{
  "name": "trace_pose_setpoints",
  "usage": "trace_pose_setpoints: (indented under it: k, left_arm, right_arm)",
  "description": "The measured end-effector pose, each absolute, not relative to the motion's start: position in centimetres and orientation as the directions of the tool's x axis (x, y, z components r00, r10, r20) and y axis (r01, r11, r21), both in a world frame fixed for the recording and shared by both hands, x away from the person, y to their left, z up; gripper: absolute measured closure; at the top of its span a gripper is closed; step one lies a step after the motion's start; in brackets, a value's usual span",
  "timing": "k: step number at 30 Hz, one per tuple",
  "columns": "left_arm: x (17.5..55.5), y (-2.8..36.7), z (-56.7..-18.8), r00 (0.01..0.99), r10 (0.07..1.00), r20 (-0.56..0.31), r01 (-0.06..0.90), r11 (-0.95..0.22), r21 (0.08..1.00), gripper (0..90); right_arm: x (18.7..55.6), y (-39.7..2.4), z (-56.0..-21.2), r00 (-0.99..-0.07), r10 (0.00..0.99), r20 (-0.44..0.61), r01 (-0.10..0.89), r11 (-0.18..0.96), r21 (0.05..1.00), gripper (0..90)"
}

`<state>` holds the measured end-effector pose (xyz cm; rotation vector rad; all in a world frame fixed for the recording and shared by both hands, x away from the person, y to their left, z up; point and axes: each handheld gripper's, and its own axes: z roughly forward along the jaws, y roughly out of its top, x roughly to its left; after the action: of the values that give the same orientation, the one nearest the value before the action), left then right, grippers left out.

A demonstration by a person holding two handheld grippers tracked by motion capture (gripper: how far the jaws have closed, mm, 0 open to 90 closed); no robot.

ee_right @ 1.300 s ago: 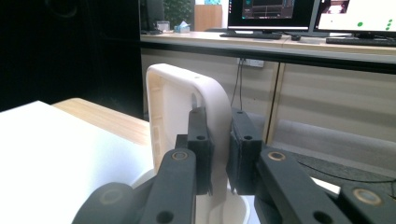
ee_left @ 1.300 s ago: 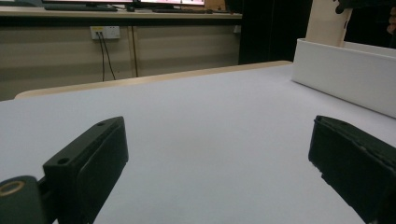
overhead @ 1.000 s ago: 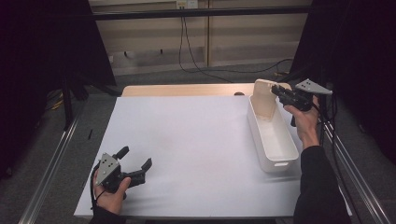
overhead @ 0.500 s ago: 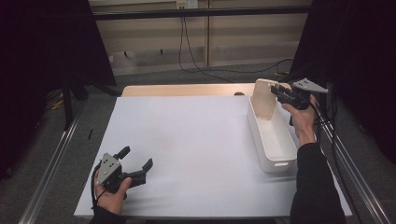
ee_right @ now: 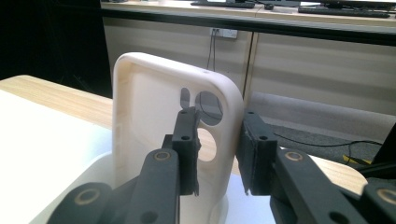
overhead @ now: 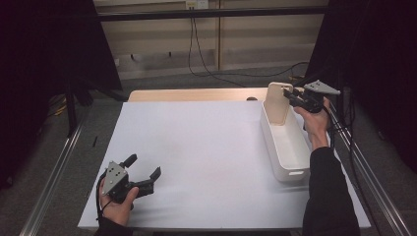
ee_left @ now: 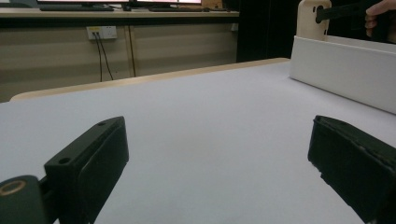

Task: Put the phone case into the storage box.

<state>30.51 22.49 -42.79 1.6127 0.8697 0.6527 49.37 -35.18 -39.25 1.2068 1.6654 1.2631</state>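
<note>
Cream phone case (ee_right: 154, 116) (smooth, round-cornered) stands between right gripper (ee_right: 218, 154) fingers.

The phone case (ee_right: 154, 116) looks like cream plastic, smooth and matt, with a soft sheen along its rounded rim. The bin (overhead: 287, 147) is white plastic, smooth and faintly glossy on its walls. The counter (overhead: 211, 152) has a flat, matt white top, paper-like, over a strip of pale wood with visible grain at the far edge. The right tool (ee_right: 217, 154) and left tool (ee_left: 219, 172) are matt black plastic, slightly rough, with small brass-coloured metal pins at the joints.
</note>
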Motion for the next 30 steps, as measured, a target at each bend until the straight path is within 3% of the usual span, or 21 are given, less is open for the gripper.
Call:
trace_pose_setpoints:
  k: [12,25,30]
  left_arm:
    - [30.53,22.49,-42.82,0.573,0.819,-0.030,0.196,-0.102,0.975,5.0]
    - [30.57,22.45,-42.79,0.575,0.817,-0.032,0.196,-0.100,0.975,4.8]
    - [30.62,22.50,-42.80,0.573,0.819,-0.033,0.197,-0.098,0.975,4.8]
  right_arm:
    - [49.75,-34.89,-39.59,-0.281,0.960,0.015,0.255,0.060,0.965,66.6]
    - [49.72,-34.50,-39.51,-0.228,0.973,0.042,0.260,0.019,0.965,37.4]
    - [49.72,-34.44,-39.52,-0.223,0.973,0.061,0.273,0.003,0.962,21.0]
